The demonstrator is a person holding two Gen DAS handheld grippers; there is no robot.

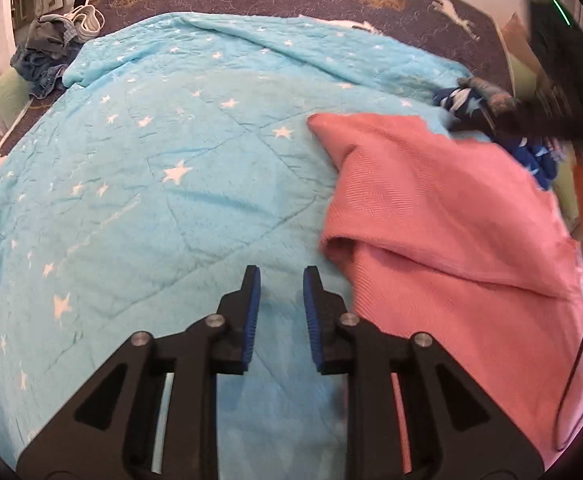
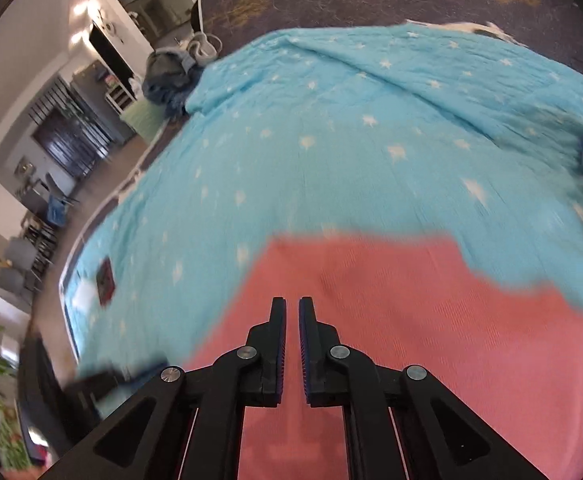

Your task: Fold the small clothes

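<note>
— Status of the fold?

— Partly done, in my judgement. The pink garment (image 1: 451,216) lies on the blue star blanket (image 1: 151,168), at three o'clock in the left wrist view, one flap doubled over (edges uneven).

— Grippers?

— Left gripper (image 1: 281,280) slightly spread, empty, over blanket. Right gripper (image 2: 292,308) nearly pressed together, holding nothing, above the garment.

— Remaining?

— Further folds; the blue patterned clothes (image 1: 463,98) at two o'clock look unfolded.

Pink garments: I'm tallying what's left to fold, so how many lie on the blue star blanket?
1. The pink garment lies loosely folded on the blue star blanket, right of the left gripper and beneath the right gripper. Others may lie outside both views.
</note>
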